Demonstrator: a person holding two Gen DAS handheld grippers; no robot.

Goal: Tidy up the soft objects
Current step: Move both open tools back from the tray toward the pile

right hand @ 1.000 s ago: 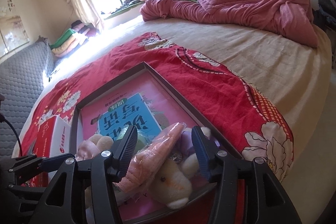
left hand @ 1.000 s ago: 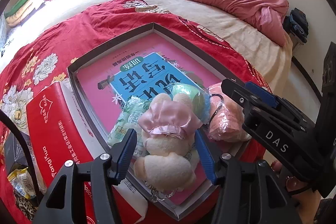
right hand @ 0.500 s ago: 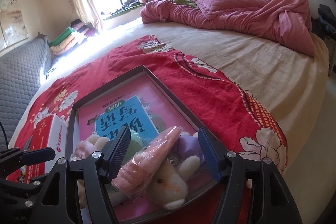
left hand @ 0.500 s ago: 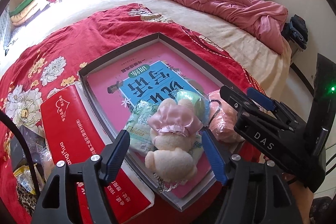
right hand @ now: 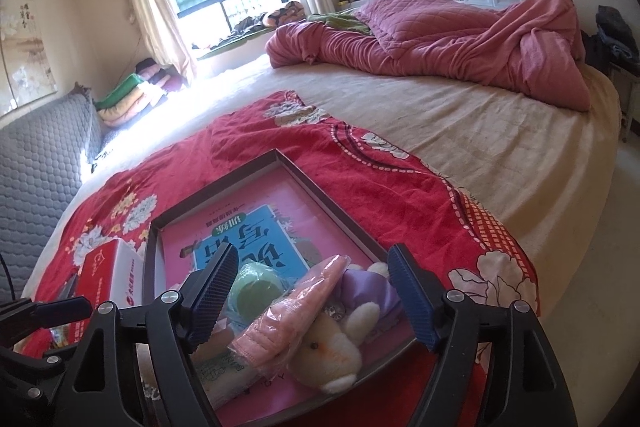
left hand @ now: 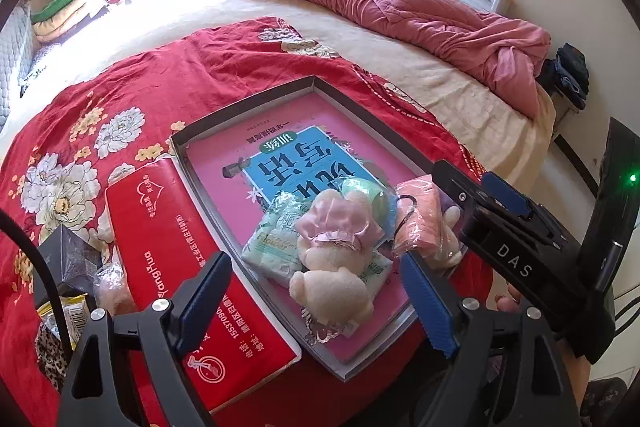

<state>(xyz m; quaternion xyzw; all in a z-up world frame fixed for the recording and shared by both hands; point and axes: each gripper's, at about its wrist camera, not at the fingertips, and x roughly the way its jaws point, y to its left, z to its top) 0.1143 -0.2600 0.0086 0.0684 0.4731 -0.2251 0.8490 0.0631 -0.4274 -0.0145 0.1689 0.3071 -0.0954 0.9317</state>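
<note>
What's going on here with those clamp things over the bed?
A person is sorting soft things into a shallow box on the bed. A plush toy in a pink dress, tissue packs, a wrapped pink cloth and another plush already lie inside. The left gripper and right gripper hang open, holding nothing.

The pink-dressed cream plush toy (left hand: 336, 259) covers most of the pale green wrapped tissue pack (left hand: 272, 243) beneath it. The plush rabbit in a purple dress (right hand: 340, 343) is half hidden under the bagged pink rolled towel (right hand: 296, 311). The small print on the red cardboard box (left hand: 188, 267) is unreadable, and the yellow snack packet (left hand: 64, 311) is cut off behind the black cable (left hand: 44, 267).
</note>
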